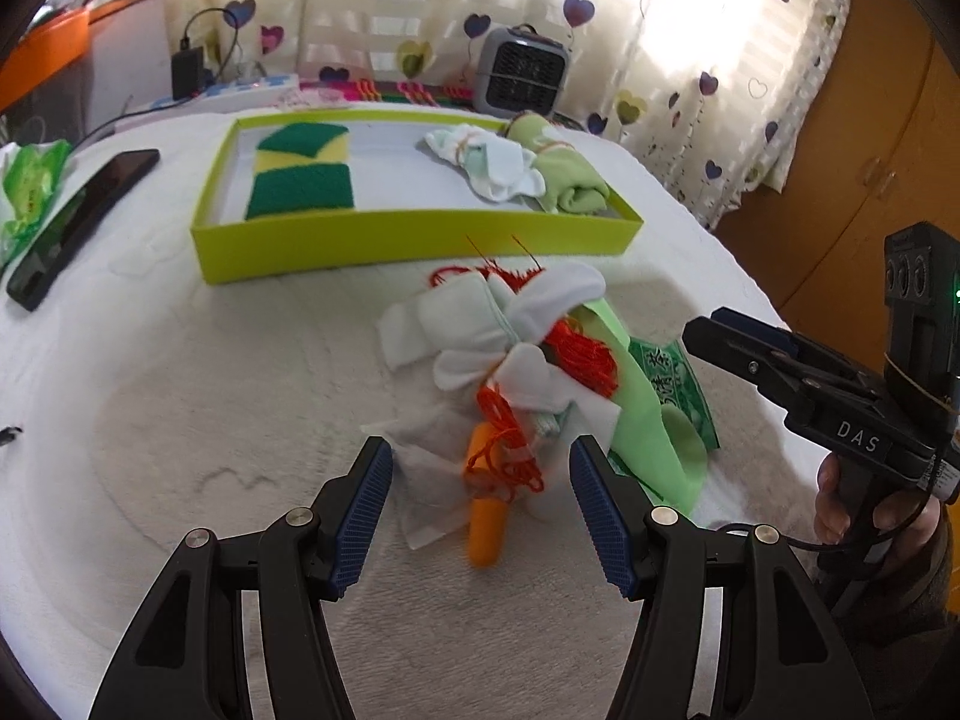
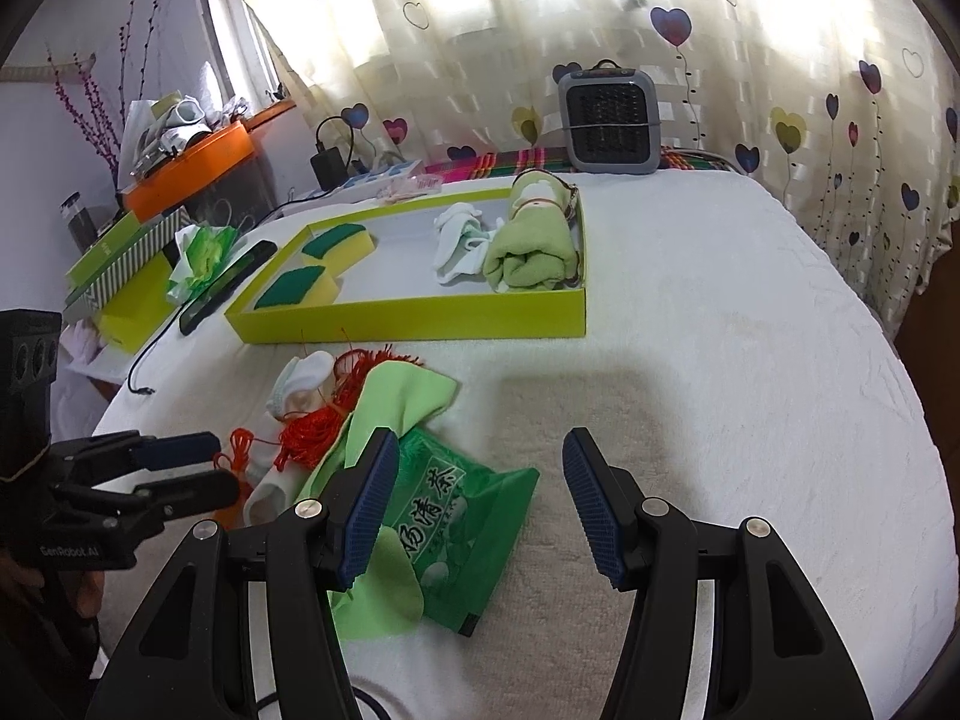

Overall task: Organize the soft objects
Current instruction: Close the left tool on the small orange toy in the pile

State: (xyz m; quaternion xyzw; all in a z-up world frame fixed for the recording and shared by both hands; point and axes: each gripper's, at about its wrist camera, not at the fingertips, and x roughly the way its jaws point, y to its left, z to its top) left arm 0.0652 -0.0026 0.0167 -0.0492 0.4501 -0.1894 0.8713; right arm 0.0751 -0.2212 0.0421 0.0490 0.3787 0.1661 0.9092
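A lime-green tray (image 1: pixel 414 237) (image 2: pixel 414 321) holds two green-and-yellow sponges (image 1: pixel 300 189) (image 2: pixel 303 288), white socks (image 1: pixel 498 165) (image 2: pixel 459 243) and a rolled green towel (image 1: pixel 567 180) (image 2: pixel 531 249). In front of it lies a pile: white socks (image 1: pixel 480 324) (image 2: pixel 300 381), red tassel cord (image 1: pixel 582 354) (image 2: pixel 312 429), an orange piece (image 1: pixel 486 522), a light green cloth (image 1: pixel 648 420) (image 2: pixel 390 396) and a green printed packet (image 1: pixel 672 372) (image 2: pixel 462 516). My left gripper (image 1: pixel 480 510) is open, straddling the pile's near end. My right gripper (image 2: pixel 477 510) is open above the packet's right edge.
A black phone (image 1: pixel 78 228) (image 2: pixel 231 285) and a green wrapper (image 1: pixel 30 192) (image 2: pixel 201 255) lie left of the tray. A grey heater (image 1: pixel 522 75) (image 2: pixel 609 123) stands behind. A white towel (image 1: pixel 210 420) (image 2: pixel 720 360) covers the table; its edge falls away at right.
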